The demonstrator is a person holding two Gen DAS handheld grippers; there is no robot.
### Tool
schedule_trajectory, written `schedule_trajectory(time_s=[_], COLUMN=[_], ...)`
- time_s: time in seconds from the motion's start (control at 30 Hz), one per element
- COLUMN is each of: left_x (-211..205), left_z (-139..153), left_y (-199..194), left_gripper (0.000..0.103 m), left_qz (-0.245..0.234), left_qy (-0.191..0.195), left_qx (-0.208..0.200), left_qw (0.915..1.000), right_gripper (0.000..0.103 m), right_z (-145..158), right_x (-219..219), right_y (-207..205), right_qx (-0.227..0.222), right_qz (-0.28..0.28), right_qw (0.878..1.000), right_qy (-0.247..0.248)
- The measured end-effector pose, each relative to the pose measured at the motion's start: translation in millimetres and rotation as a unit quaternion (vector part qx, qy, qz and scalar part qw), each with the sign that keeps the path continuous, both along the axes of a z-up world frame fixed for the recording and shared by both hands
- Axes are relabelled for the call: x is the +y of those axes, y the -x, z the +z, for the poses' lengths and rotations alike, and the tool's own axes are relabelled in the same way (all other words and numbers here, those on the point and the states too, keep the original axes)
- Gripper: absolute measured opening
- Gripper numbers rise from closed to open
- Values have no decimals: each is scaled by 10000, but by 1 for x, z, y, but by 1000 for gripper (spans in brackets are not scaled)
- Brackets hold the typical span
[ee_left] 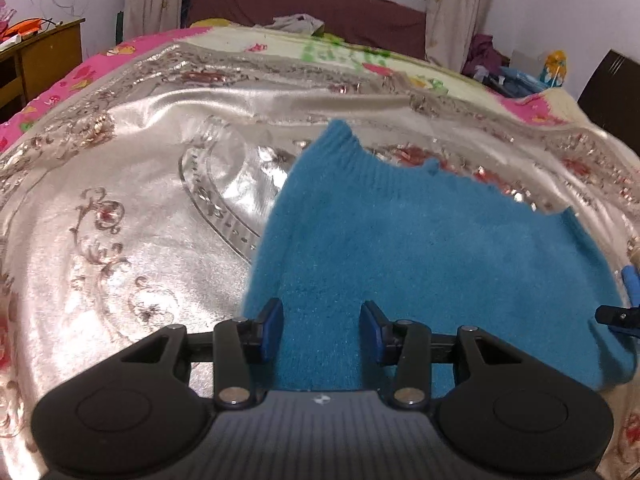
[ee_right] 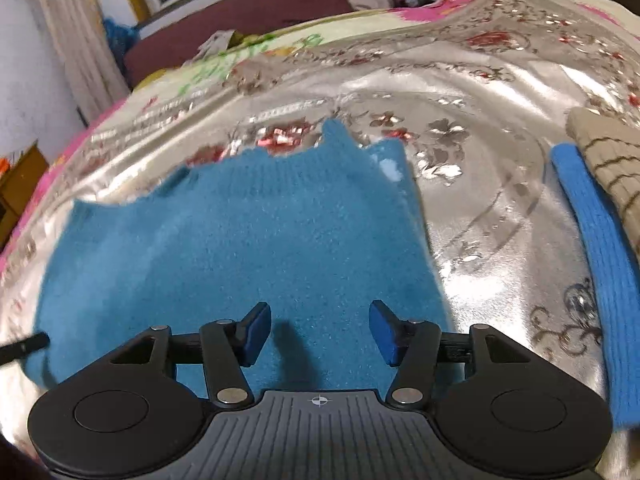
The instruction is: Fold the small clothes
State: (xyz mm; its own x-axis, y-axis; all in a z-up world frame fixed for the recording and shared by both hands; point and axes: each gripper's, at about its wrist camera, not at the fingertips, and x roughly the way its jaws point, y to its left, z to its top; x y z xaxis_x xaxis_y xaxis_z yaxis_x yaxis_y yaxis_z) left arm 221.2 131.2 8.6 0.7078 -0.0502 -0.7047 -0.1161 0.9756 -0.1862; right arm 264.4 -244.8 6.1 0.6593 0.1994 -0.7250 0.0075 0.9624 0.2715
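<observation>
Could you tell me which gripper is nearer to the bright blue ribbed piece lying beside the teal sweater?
Right. The right gripper is over the teal sweater, with the bright blue ribbed piece lying just off to its right on the bedspread. The left gripper is over the sweater's far left side.

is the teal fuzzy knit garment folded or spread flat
Cannot tell for sure. The teal fuzzy knit garment lies flat on the shiny floral bedspread; a doubled far right edge hints at a fold.

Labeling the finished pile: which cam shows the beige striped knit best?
Right wrist view. The beige striped knit lies at the right edge on the satin bedcover, beside a folded bright blue knit, clear of the teal sweater. It is partly cropped by the frame. The left wrist view does not show it at all.
</observation>
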Motion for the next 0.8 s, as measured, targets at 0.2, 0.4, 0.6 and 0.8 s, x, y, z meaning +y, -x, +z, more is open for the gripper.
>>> schedule_trajectory(time_s=[0.2, 0.4, 0.6, 0.8], left_x=[22, 36, 39, 39], left_z=[4, -3, -7, -7], left_y=[18, 26, 24, 21], left_gripper=[48, 53, 65, 69], left_qz=[120, 233, 66, -102], left_qy=[372, 904, 1145, 1184], left_qx=[-108, -189, -217, -233], left_qw=[9992, 9955, 9932, 9926], right_gripper=[61, 66, 70, 72], right_z=[6, -5, -22, -28], right_x=[-30, -62, -69, -72], right_y=[36, 62, 53, 48], right_qx=[-105, -13, 153, 185], right_qz=[-302, -684, -540, -512], right_qw=[9992, 9956, 9917, 9880], right_qy=[-260, -646, -1156, -1447])
